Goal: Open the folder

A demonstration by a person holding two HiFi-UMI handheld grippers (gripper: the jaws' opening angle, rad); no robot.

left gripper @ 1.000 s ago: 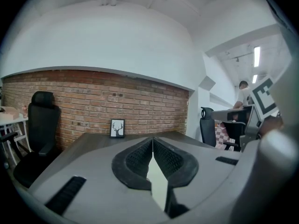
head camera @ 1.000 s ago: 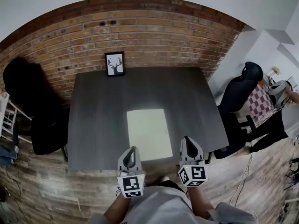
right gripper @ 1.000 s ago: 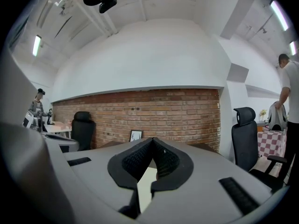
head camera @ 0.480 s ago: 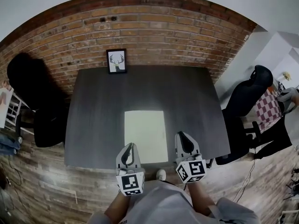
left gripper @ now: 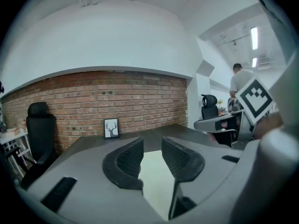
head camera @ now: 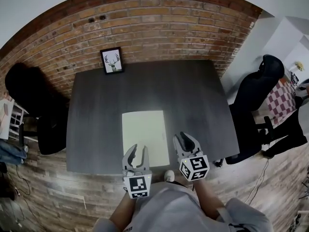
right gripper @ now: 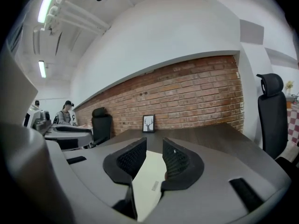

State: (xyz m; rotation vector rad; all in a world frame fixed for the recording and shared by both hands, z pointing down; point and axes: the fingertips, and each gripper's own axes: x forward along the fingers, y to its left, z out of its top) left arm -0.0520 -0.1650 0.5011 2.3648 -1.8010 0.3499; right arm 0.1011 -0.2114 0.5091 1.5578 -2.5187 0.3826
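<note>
Folder [head camera: 145, 137] flat on table [head camera: 96, 110] — long axis twd brick wall [head camera: 159, 28].

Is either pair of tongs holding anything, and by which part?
Nothing held. Left tongs and right tongs have just been opening, nothing between them; folder lies flat.

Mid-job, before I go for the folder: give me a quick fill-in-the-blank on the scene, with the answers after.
1. The pale folder lies flat and ____ on the dark table.
2. The framed deer picture stands at the table's far edge, in front of the ____ wall.
3. The left gripper and the right gripper are both ____, holding nothing.

Missing words: closed; brick; open.
Both grippers' jaws have just been opening, with nothing between the pads.
</note>
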